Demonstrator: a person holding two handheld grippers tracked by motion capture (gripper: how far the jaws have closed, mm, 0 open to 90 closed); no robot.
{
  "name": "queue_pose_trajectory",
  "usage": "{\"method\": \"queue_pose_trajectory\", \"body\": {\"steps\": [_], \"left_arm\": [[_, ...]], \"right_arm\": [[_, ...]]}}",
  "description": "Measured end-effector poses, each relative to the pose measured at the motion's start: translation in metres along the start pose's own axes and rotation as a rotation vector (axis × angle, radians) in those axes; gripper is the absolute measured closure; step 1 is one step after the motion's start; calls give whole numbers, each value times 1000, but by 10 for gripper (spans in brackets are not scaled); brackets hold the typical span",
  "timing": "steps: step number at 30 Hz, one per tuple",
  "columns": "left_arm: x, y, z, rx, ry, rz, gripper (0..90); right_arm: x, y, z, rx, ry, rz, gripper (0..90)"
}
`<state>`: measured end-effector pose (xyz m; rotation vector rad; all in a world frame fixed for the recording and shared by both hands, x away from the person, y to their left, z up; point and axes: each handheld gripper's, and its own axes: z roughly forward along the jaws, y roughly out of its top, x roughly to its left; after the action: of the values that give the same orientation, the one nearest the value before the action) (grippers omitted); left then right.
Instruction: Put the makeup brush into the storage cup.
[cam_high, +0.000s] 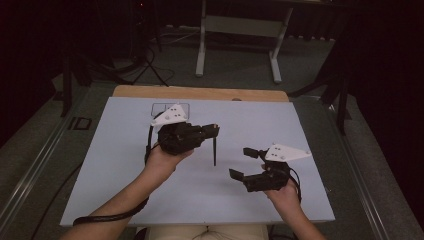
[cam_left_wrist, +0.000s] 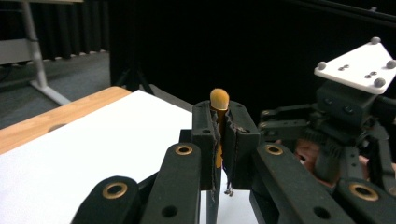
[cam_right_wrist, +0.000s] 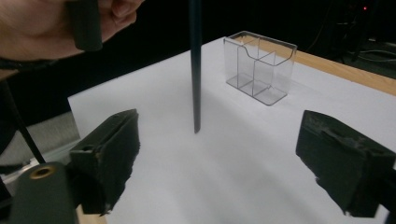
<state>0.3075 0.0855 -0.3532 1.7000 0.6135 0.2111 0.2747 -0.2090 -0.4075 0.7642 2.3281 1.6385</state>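
Observation:
My left gripper (cam_high: 212, 129) is shut on the top of a thin dark pencil (cam_high: 215, 150), which hangs straight down with its tip just above the white board. Between the closed jaws of the left gripper (cam_left_wrist: 219, 128), the pencil's orange end (cam_left_wrist: 219, 99) sticks up. My right gripper (cam_high: 241, 162) stands open to the right of the pencil and nearer to me, with nothing between its fingers. In the right gripper view the wide-open right gripper (cam_right_wrist: 224, 158) faces the pencil (cam_right_wrist: 195, 70), which hangs a little beyond it. A clear plastic holder (cam_right_wrist: 259, 65) with compartments stands farther back.
The white board (cam_high: 125, 165) lies on a wooden table (cam_high: 200, 93). The clear holder (cam_high: 167, 107) sits near the board's far edge, partly behind the left gripper's plate. A metal frame stand (cam_high: 240, 30) is on the floor beyond. Dark surroundings lie all around.

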Motion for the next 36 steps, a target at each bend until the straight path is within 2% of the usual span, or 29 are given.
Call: {"method": "queue_pose_trajectory", "body": {"steps": [5,10,15,25,30,36], "left_arm": [[8,1,-10,-12,28,-1,853],[13,4,-19,-29,53,4,854],[20,8,-26,-41,74,9,853],[36,11,-41,-69,132,5,854],[45,14,-47,-71,173,19,853],[56,18,-52,-83,215,26,853]], "right_arm": [[-4,-4,-11,-49,-24,10,137],[-5,-9,-19,-46,-71,2,143],[-7,-15,-26,-53,-92,-1,143],[-11,-22,-27,-64,-89,-3,142],[-11,-22,-26,-59,-90,-19,142],[-12,-23,-26,-60,-84,-15,143]]}}
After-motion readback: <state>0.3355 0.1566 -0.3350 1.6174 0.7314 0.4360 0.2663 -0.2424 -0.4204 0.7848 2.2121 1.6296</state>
